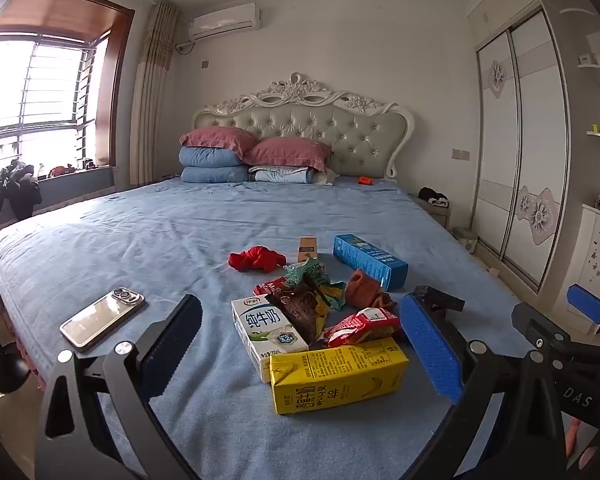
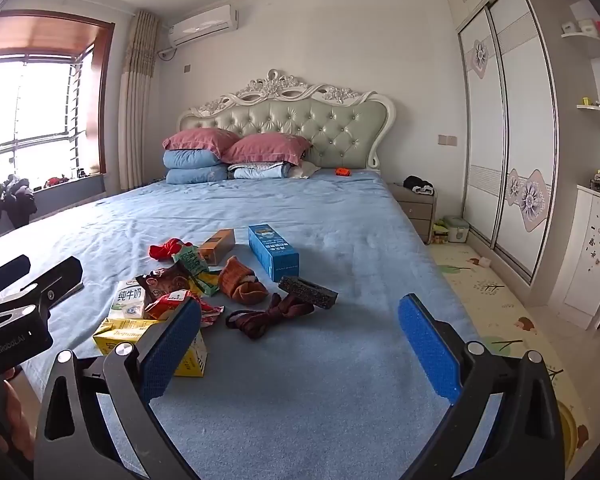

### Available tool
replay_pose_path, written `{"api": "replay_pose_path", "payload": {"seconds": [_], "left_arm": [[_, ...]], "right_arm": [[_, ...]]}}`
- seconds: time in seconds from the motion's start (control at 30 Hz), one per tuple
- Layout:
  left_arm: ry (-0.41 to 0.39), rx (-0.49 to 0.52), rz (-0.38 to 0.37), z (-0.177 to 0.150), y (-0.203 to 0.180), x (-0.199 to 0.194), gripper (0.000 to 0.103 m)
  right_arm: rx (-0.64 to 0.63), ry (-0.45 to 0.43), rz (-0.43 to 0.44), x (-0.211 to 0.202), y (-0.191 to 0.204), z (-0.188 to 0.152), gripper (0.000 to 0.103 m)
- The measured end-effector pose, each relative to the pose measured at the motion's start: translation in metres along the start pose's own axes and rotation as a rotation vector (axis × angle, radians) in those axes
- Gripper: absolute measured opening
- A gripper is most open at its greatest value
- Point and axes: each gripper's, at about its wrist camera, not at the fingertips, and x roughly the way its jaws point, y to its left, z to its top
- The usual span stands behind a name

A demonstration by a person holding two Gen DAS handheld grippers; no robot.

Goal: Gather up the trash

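Directly between the left gripper's (image 1: 304,354) spread jaws lies the yellow carton (image 1: 338,374)

The white milk carton (image 1: 266,334) reads "纯牛奶" and "3.2g"; at its 3 o'clock, the right claw (image 1: 572,392) housing shows "DAS". The left claw (image 2: 14,332) housing reads "GenRobot.AI".

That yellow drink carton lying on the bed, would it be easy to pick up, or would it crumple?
The yellow carton looks dented near its top, so it is probably empty and light. Its flat sides should suit the open left tongs, though a hard squeeze would likely crush it. Lying flat on the soft bed, it shouldn't roll.
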Motion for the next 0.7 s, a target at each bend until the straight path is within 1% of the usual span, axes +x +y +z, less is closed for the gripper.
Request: {"api": "replay_pose_path", "payload": {"seconds": [0.1, 0.13, 0.17, 0.3, 0.33, 0.53, 0.57, 0.7], "left_arm": [[0.001, -0.005, -0.003, 0.000, 0.000, 0.000, 0.099], [-0.002, -0.006, -0.004, 0.000, 0.000, 0.000, 0.099], [-0.003, -0.007, -0.006, 0.000, 0.001, 0.000, 0.099], [0.001, -0.003, -0.004, 0.002, -0.004, 0.001, 0.099], [-0.006, -0.009, -0.007, 0.001, 0.003, 0.003, 0.099], [0.000, -0.009, -0.004, 0.001, 0.004, 0.008, 0.099], [0.001, -0.011, -0.010, 0.001, 0.000, 0.000, 0.099], [0.004, -0.008, -0.009, 0.002, -0.001, 0.000, 0.099]], "right_arm": [[0.012, 0.006, 0.020, -0.002, 0.000, -0.001, 0.095], [0.041, 0.008, 0.019, -0.001, -0.006, 0.003, 0.095], [0.043, 0.008, 0.021, -0.001, -0.007, 0.003, 0.095], [0.032, 0.004, 0.015, -0.003, -0.007, 0.006, 0.095], [0.029, 0.001, 0.019, -0.004, -0.008, 0.007, 0.095], [0.023, -0.002, 0.026, -0.005, -0.008, 0.005, 0.095], [0.025, -0.001, 0.027, -0.005, -0.008, 0.005, 0.095], [0.027, 0.005, 0.029, -0.004, -0.008, 0.005, 0.095]]}}
